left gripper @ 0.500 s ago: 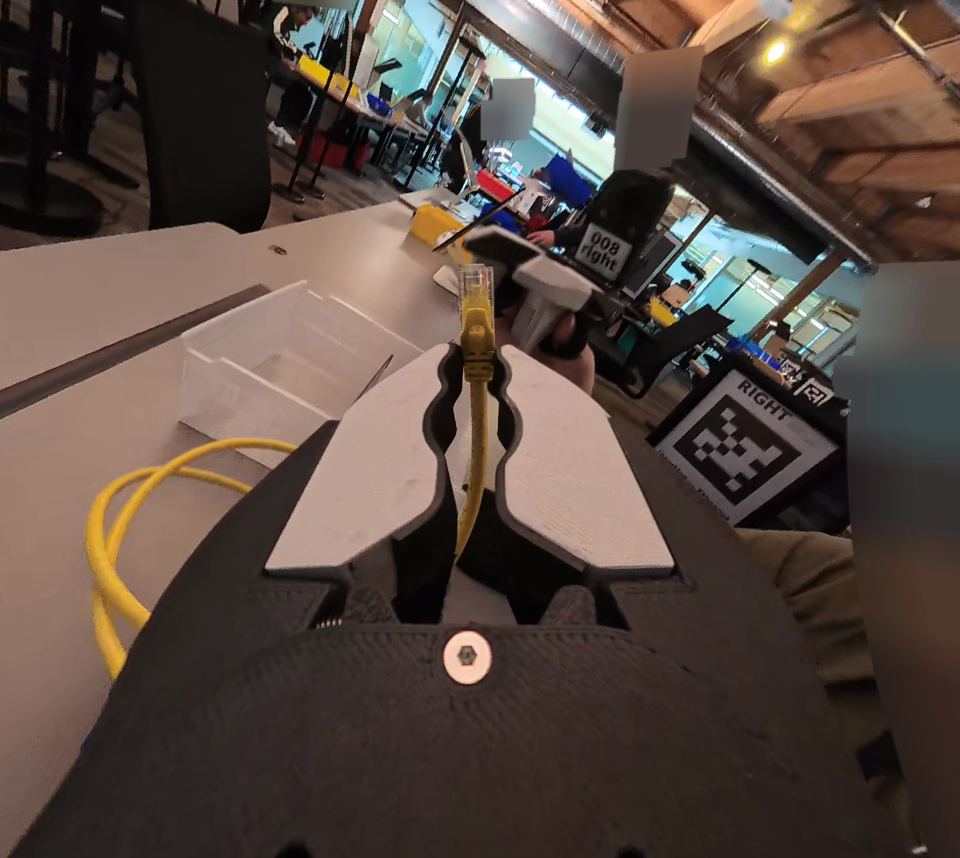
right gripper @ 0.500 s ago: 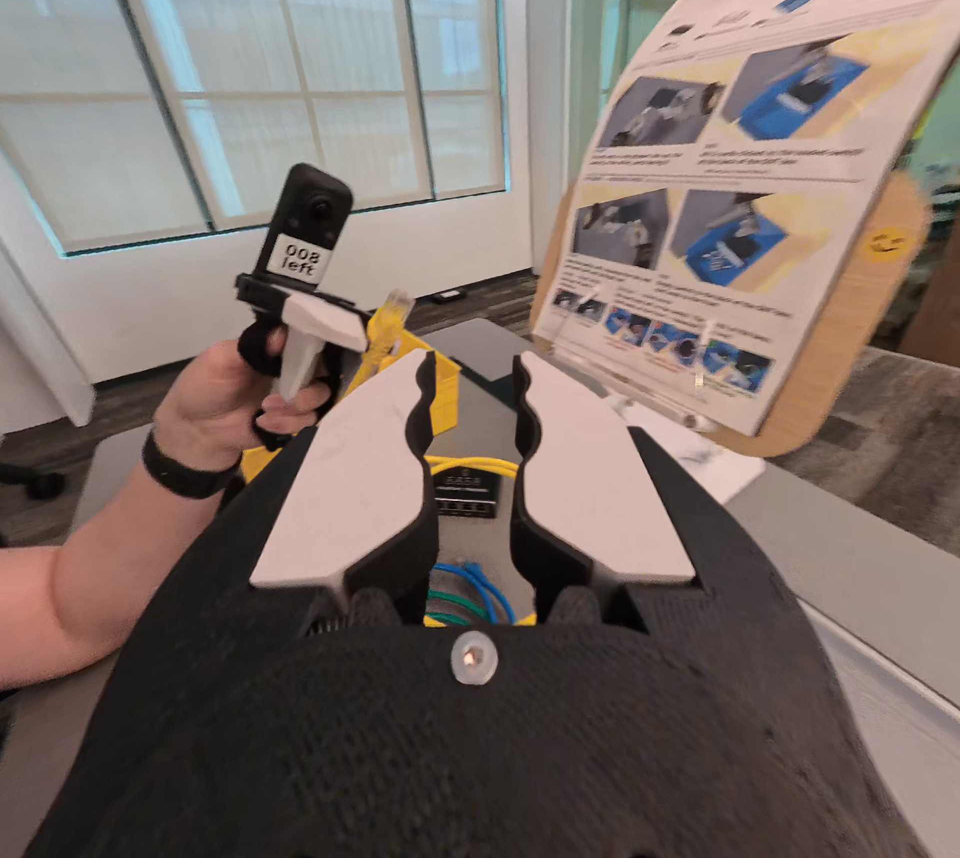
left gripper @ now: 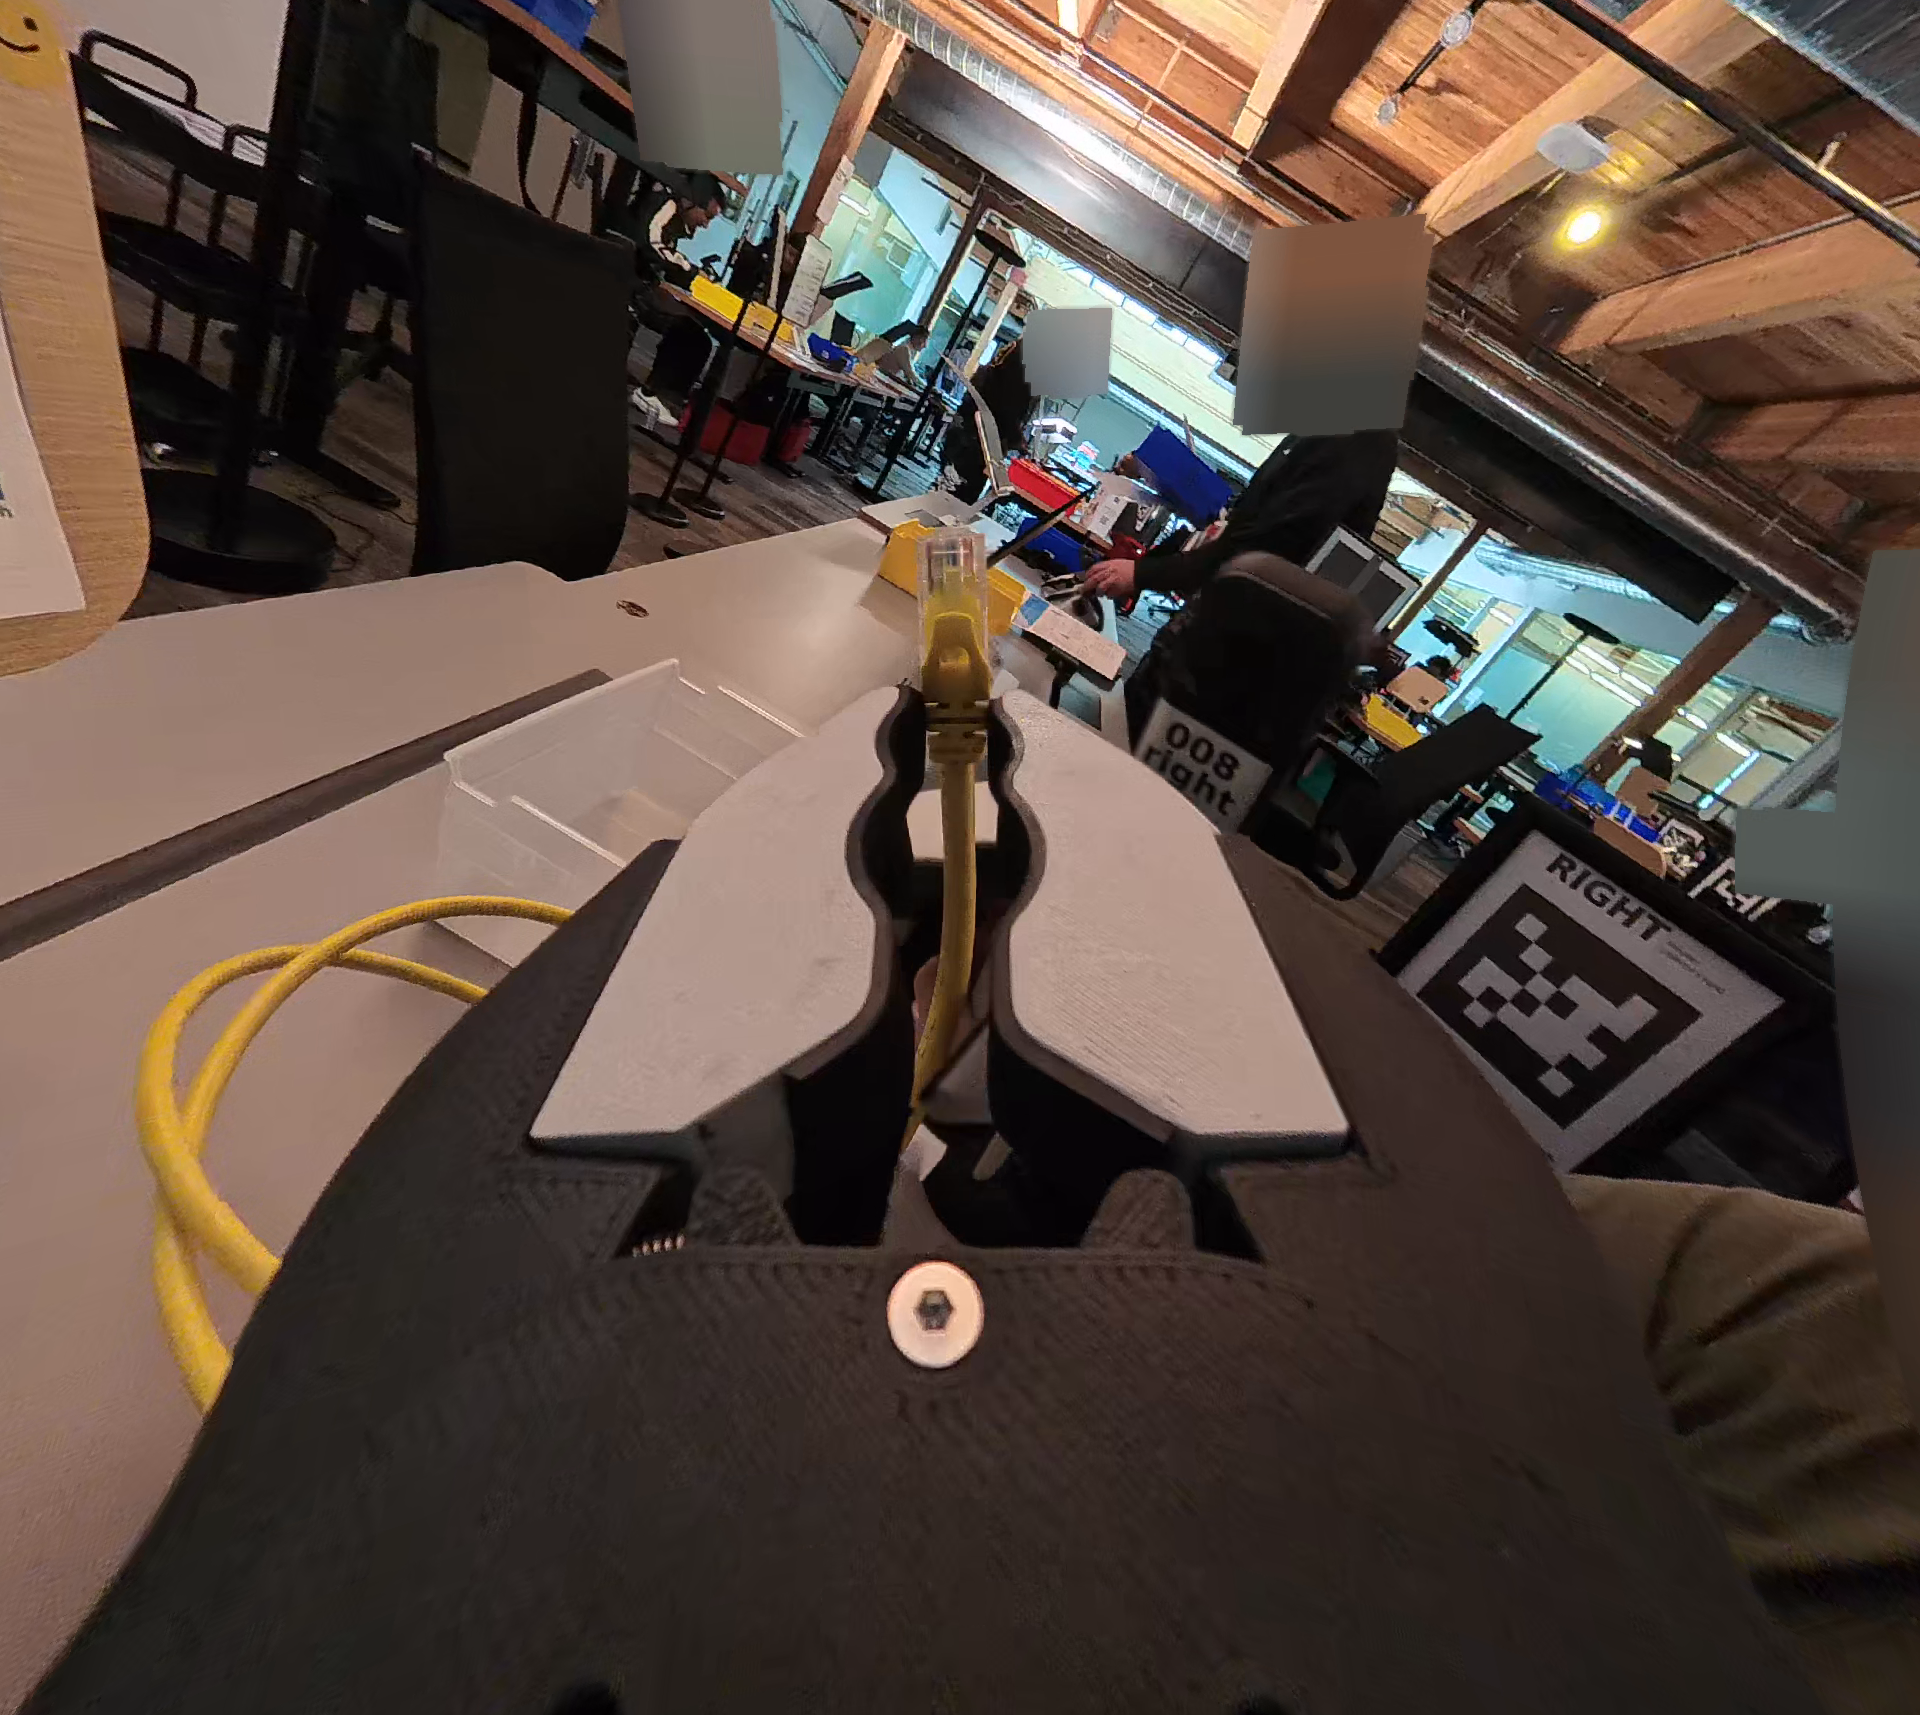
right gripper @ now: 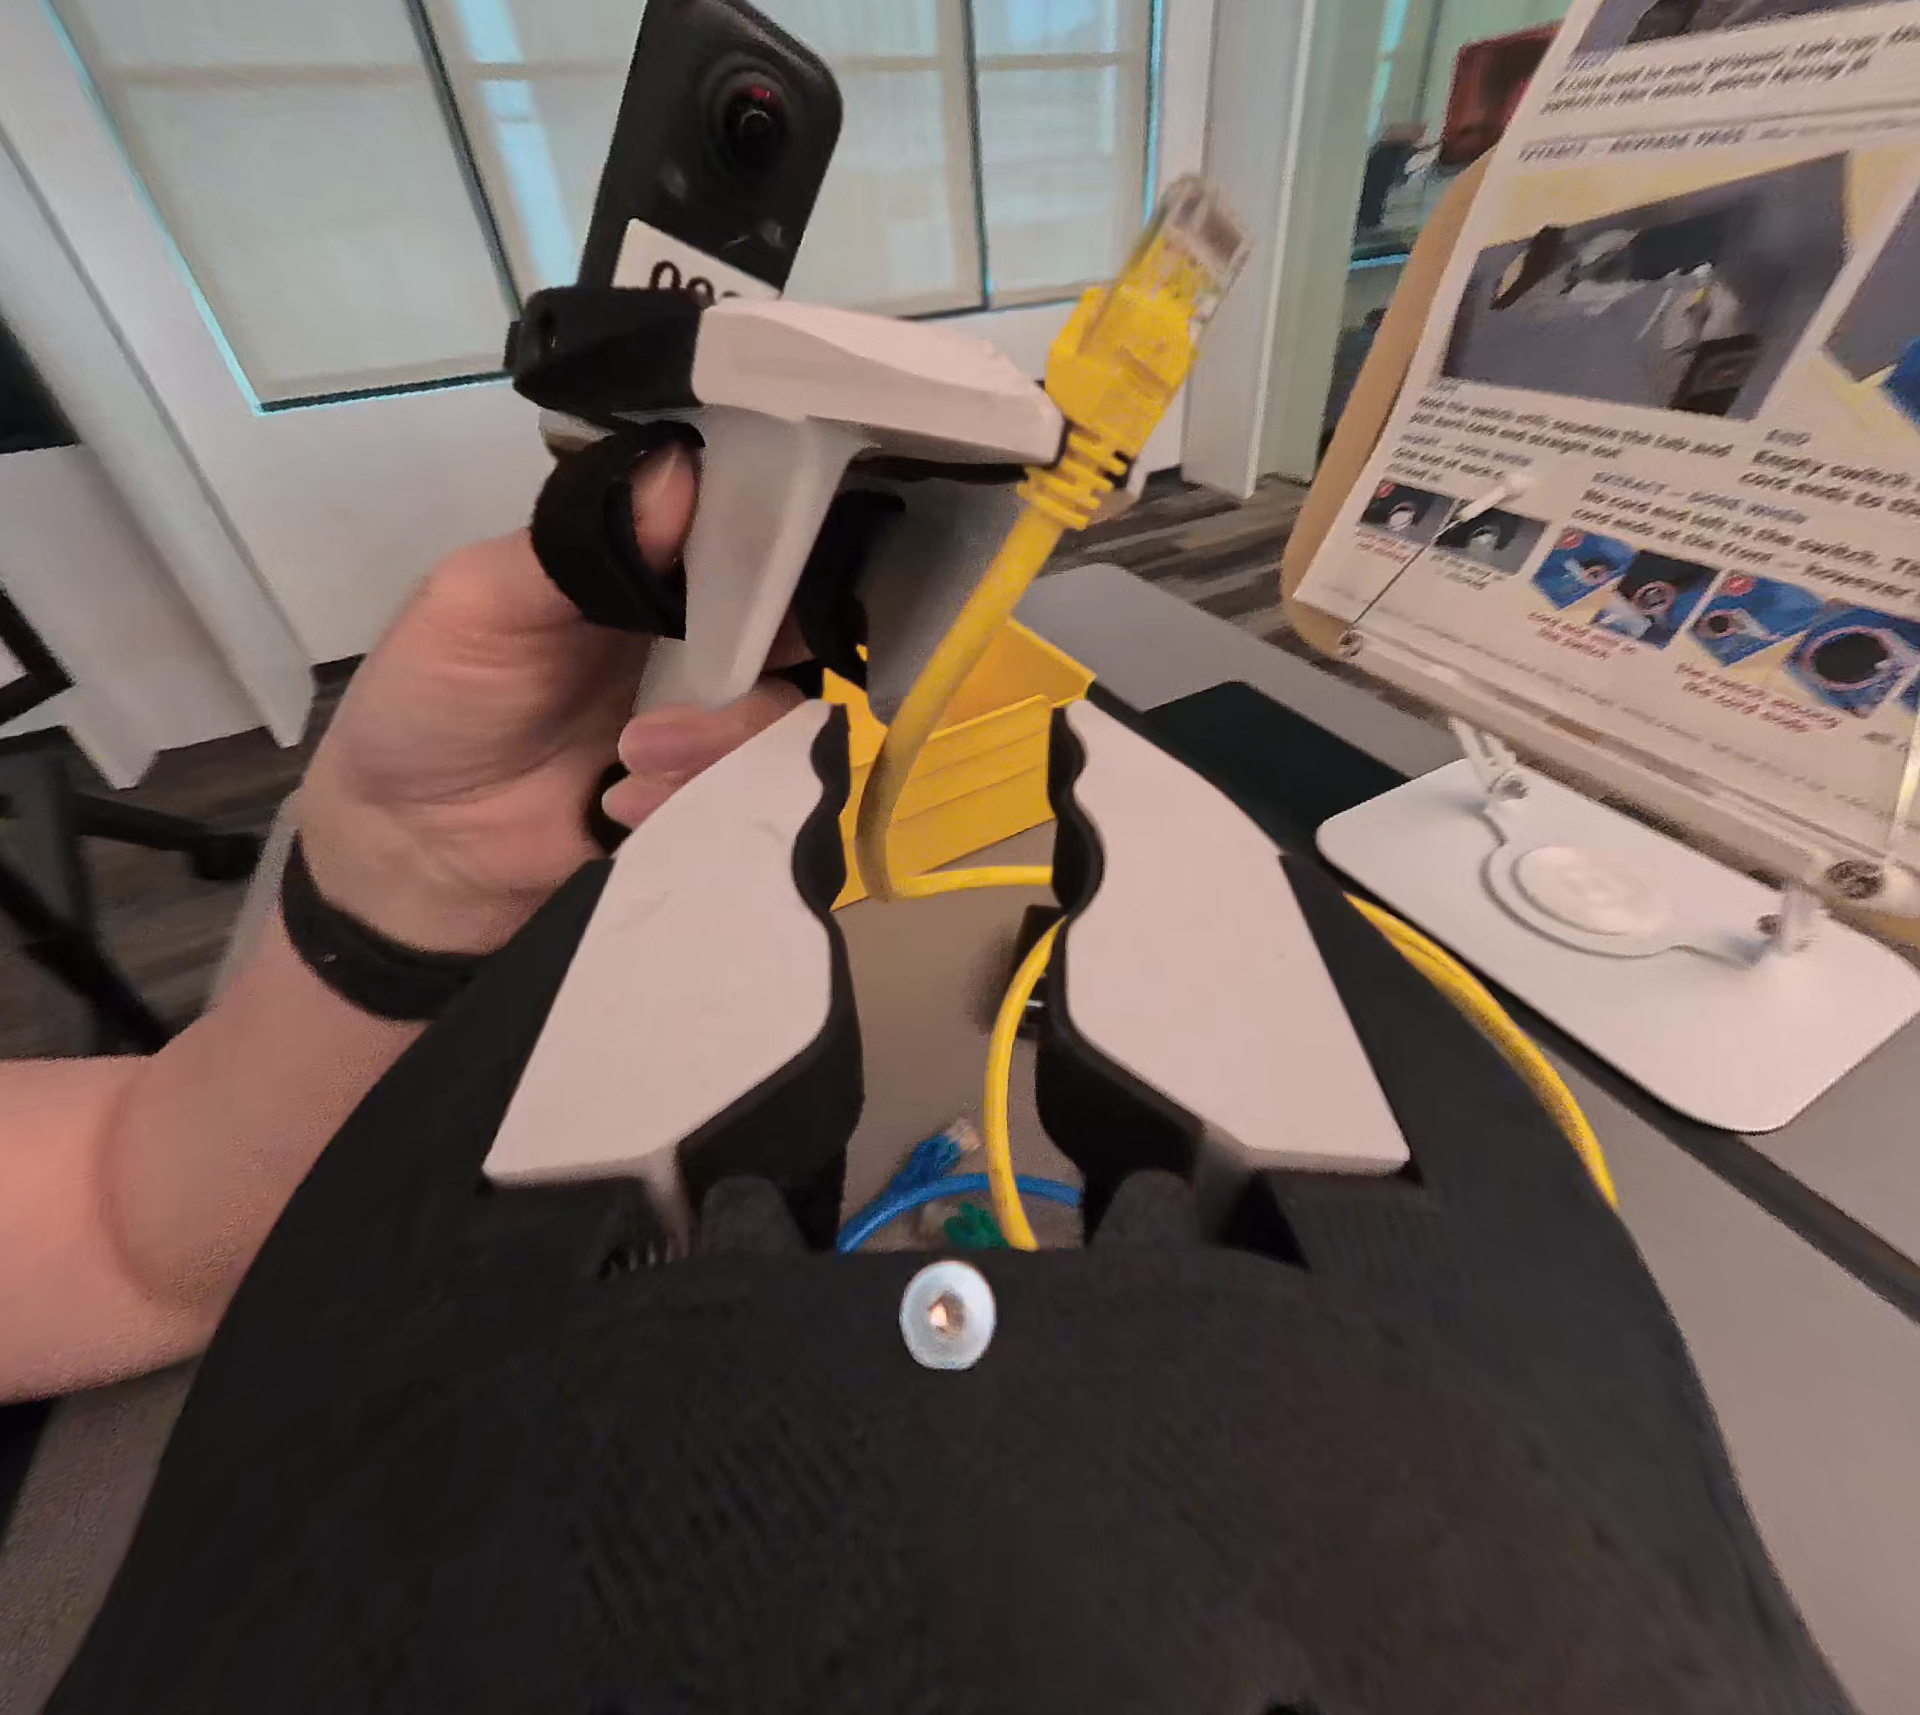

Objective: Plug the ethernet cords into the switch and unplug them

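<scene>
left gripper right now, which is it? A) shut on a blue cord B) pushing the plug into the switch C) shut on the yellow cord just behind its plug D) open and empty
C: the left gripper is closed on the yellow ethernet cord at the boot, with the clear plug sticking out past the tips in open air; the right wrist view shows the same hold.

2 grippers (left gripper: pixel 951 709) (right gripper: pixel 940 735), 3 cords: yellow (right gripper: pixel 1117 377), blue (right gripper: pixel 935 1172), green (right gripper: pixel 971 1229), 1 clear bin (left gripper: pixel 582 792)

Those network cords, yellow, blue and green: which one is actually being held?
The yellow cord. The left gripper pinches it just behind its clear plug, lifted in the air; the blue cord and green cord lie loose below.
</scene>
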The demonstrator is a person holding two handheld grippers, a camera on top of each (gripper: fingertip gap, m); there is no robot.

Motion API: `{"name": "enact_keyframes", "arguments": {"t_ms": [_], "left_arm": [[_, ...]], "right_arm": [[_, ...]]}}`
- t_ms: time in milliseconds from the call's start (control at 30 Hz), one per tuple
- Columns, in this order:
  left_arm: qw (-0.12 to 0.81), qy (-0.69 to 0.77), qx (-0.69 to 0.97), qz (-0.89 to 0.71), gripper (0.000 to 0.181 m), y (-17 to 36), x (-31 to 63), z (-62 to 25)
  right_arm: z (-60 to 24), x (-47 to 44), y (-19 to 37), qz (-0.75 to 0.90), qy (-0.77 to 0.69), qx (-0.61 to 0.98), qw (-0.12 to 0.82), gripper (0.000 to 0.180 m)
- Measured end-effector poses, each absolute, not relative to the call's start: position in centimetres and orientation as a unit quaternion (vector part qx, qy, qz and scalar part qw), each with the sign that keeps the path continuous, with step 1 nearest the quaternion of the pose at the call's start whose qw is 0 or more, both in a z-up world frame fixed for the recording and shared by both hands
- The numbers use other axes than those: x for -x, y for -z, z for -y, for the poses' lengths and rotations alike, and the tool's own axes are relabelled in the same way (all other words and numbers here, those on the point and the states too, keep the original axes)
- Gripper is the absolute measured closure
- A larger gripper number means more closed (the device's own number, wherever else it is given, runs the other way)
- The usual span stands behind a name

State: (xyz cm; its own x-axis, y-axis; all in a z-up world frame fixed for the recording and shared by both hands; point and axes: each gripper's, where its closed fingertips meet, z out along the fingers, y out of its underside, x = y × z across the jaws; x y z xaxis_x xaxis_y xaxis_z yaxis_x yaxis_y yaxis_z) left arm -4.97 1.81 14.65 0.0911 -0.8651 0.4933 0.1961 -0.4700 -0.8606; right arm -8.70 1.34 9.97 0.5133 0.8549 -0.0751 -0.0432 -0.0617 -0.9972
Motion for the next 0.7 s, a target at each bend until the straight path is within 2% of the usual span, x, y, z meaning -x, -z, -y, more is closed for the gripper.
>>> {"name": "enact_keyframes", "arguments": {"t_ms": [33,67,233,400,567,700], "left_arm": [[0.435,0.610,0.601,-0.278,0.170,-14.5,4.9,-2.0],[0.438,0.607,0.603,-0.277,0.170,-14.4,4.7,-2.1],[0.423,0.667,0.538,-0.293,0.150,-16.3,4.9,-1.0],[0.459,0.682,0.476,-0.312,0.119,-17.8,7.0,-0.5],[0.457,0.684,0.414,-0.391,0.114,-18.2,6.5,3.5],[0.425,0.669,0.422,-0.440,0.111,-16.9,4.4,5.6]], "right_arm": [[-1.5,8.5,-10.1,0.321,-0.362,0.622,0.615,0.154],[-1.4,8.4,-10.2,0.328,-0.356,0.617,0.621,0.167],[-0.4,6.7,-11.2,0.377,-0.340,0.623,0.595,0.172],[4.2,4.3,-13.1,0.444,-0.438,0.601,0.499,0.174],[9.0,3.2,-13.0,0.489,-0.554,0.574,0.352,0.174],[11.1,3.2,-12.0,0.517,-0.578,0.568,0.277,0.174]]}}
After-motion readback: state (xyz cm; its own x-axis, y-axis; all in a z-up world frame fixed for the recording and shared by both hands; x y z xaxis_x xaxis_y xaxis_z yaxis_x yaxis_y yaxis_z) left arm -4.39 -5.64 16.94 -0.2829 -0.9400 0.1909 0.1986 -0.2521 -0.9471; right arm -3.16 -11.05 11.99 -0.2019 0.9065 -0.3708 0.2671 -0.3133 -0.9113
